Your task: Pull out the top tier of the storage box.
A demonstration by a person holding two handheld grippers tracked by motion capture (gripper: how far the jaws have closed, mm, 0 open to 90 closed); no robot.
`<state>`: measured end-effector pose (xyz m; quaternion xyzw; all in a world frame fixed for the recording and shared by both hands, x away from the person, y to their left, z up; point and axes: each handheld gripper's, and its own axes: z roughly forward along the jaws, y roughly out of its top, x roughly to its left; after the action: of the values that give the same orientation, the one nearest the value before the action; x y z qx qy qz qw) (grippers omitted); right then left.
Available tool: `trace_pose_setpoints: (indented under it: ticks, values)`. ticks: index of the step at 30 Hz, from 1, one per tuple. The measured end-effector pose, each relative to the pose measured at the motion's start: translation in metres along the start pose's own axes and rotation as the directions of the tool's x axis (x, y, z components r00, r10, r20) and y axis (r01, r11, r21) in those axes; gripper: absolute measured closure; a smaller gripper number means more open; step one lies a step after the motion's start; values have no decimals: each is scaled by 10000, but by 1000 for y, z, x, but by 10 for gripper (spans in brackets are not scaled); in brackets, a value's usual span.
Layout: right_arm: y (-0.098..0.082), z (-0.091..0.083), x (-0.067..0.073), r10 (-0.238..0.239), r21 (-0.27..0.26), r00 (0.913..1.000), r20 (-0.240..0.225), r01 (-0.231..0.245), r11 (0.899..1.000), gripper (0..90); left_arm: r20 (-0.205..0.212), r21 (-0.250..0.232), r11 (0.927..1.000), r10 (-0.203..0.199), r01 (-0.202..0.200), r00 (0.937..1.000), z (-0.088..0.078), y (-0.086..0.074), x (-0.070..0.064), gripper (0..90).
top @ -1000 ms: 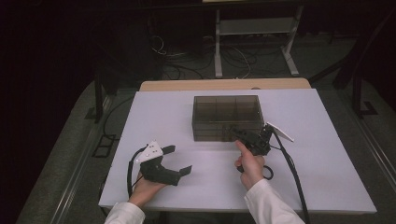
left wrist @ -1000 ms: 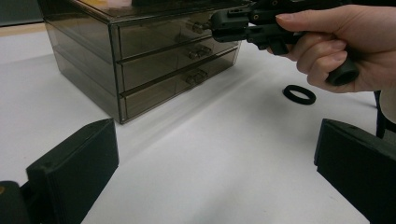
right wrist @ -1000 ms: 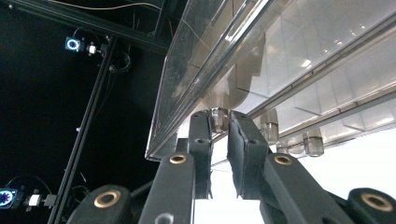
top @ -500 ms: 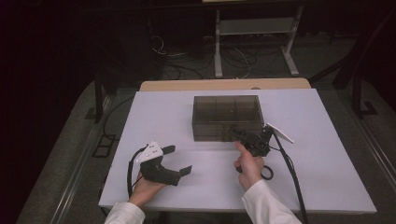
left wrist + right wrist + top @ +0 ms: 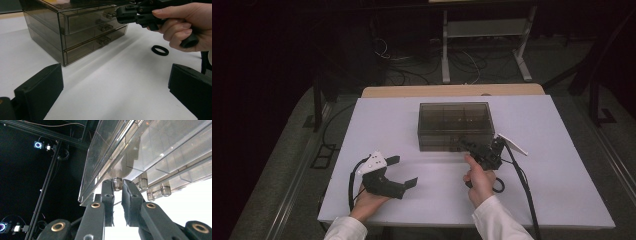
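- Dark room all around, cables on the floor beyond; my work sits on a white, matte bench point(image 5: 562, 165) with a wooden strip along its far edge.
- Toward the far middle of the bench stands the drawer box point(image 5: 455, 125), smoky see-through plastic, boxy, with three stacked drawers and small clear knobs on their fronts.
- My right hand-held gripper point(image 5: 118, 185) has its jaws pinched on the top drawer knob point(image 5: 117, 182), a short clear peg; in the left gripper view I see the same hold at the upper drawer front.
- My left hand-held gripper point(image 5: 404, 172) rests near the near-left part of the bench, well apart from the box, jaws spread wide with nothing between them.
- A black ring point(image 5: 160, 50), flat and rubbery-looking, lies on the bench just beside my right hand point(image 5: 481, 180).
- Step in hand, as I judge it: the knob is gripped and the top drawer looks shut or nearly so, so the pull is not yet done.
- Next I would draw straight back toward the near edge, level with the drawer's run; the plastic is slick and the peg small, so a tilted pull could slip off, and the light box may slide unless the left one steadies it.
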<state>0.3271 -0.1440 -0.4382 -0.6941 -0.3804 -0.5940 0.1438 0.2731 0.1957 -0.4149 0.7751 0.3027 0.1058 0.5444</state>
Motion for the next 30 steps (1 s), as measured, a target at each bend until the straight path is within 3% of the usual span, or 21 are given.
trace_pose_setpoints:
  ticks: [25, 30]
  values:
    - [-13, -12, 1, 193, -42, 9998, -3, -193, 9998, 788, 18, 17, 10000, 19, -19, 10000, 1, 0, 0, 0]
    - [-15, -15, 0, -98, 55, 9999, 141, 97, 9999, 718, 25, 28, 10000, 6, -6, 10000, 1, 0, 0, 0]
